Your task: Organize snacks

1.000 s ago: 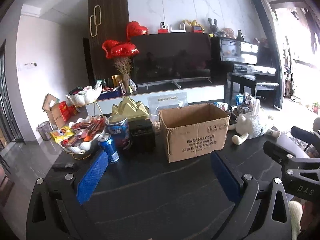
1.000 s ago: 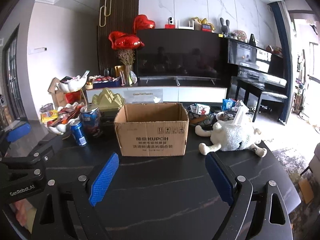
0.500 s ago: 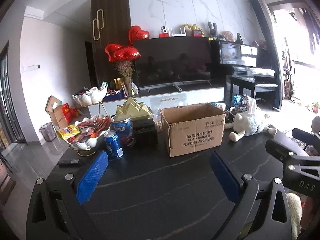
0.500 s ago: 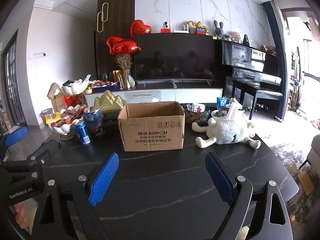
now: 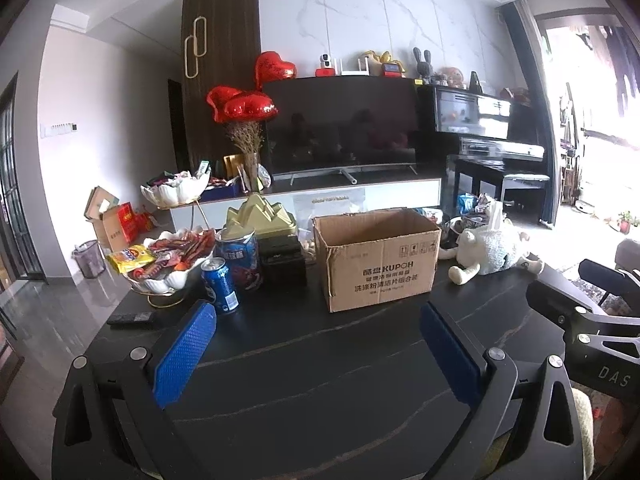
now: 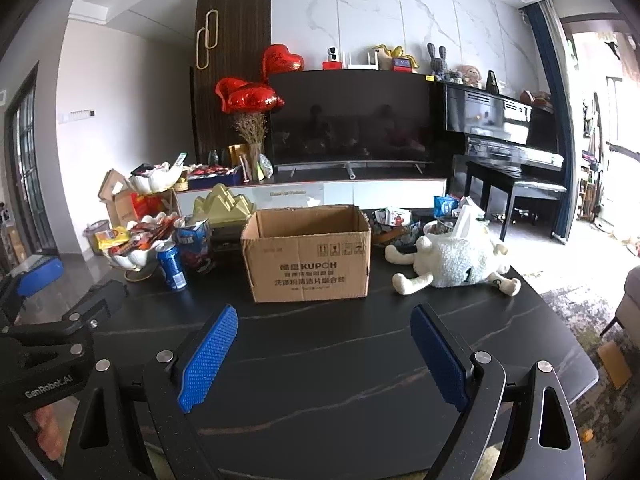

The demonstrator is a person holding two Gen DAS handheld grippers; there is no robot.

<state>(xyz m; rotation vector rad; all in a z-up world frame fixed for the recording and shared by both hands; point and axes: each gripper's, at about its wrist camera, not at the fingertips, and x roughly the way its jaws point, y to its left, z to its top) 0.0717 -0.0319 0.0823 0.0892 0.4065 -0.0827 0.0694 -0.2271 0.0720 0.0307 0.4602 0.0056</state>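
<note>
An open brown cardboard box (image 5: 378, 258) (image 6: 310, 256) stands on the black table. Left of it are a white shell-shaped bowl of snack packets (image 5: 166, 256) (image 6: 136, 240), a blue drink can (image 5: 219, 286) (image 6: 172, 266) and a blue snack canister (image 5: 239, 256) (image 6: 194, 240). More snack packets lie behind the plush sheep (image 6: 446, 204). My left gripper (image 5: 316, 312) is open and empty, held above the table's near side. My right gripper (image 6: 322, 312) is open and empty, in front of the box.
A white plush sheep (image 5: 490, 250) (image 6: 456, 260) lies right of the box. A gold ornament (image 5: 260, 216) sits on a black box (image 5: 282, 262). A remote (image 5: 132, 317) lies at the table's left edge. A TV (image 6: 352, 120) and a piano (image 6: 508, 132) stand behind.
Both grippers have pulled back and risen, so the box and snacks look smaller and farther. Both stay open and empty.
</note>
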